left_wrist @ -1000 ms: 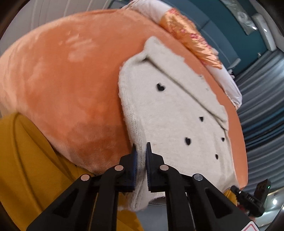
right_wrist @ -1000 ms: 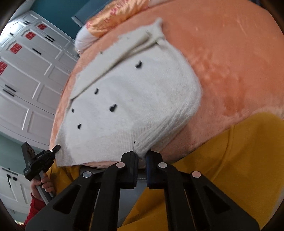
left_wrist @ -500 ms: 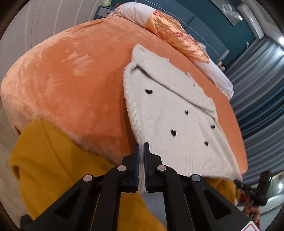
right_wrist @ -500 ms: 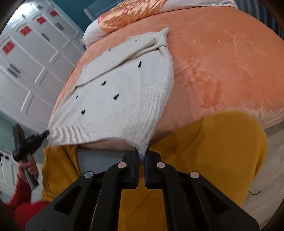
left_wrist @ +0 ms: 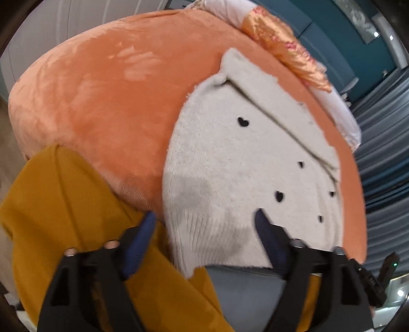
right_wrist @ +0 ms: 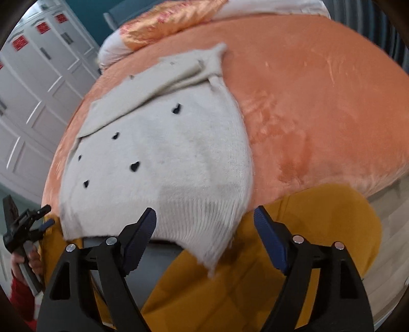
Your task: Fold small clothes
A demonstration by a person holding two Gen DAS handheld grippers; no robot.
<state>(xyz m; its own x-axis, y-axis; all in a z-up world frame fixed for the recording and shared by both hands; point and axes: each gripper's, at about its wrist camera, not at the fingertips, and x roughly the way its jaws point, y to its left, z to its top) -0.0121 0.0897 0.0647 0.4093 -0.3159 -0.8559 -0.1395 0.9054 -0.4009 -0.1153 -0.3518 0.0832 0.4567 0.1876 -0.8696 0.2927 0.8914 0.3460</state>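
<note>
The cream sweater (left_wrist: 250, 163) lies flat on the orange blanket (left_wrist: 115, 89), its ribbed hem hanging over the near edge. The left gripper (left_wrist: 205, 224) has its fingers spread wide apart, one hem corner dangling between them, apparently untouched. The right gripper (right_wrist: 204, 219) is likewise spread, the other corner (right_wrist: 212, 255) drooping between its fingers.

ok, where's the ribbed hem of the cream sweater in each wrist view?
Left wrist: ribbed hem sits lower centre, hanging off the orange blanket edge between the open fingers.
Right wrist: ribbed hem is lower centre, its corner drooping between the open fingers.
Shared landmark: shiny orange pillow at top.
</note>
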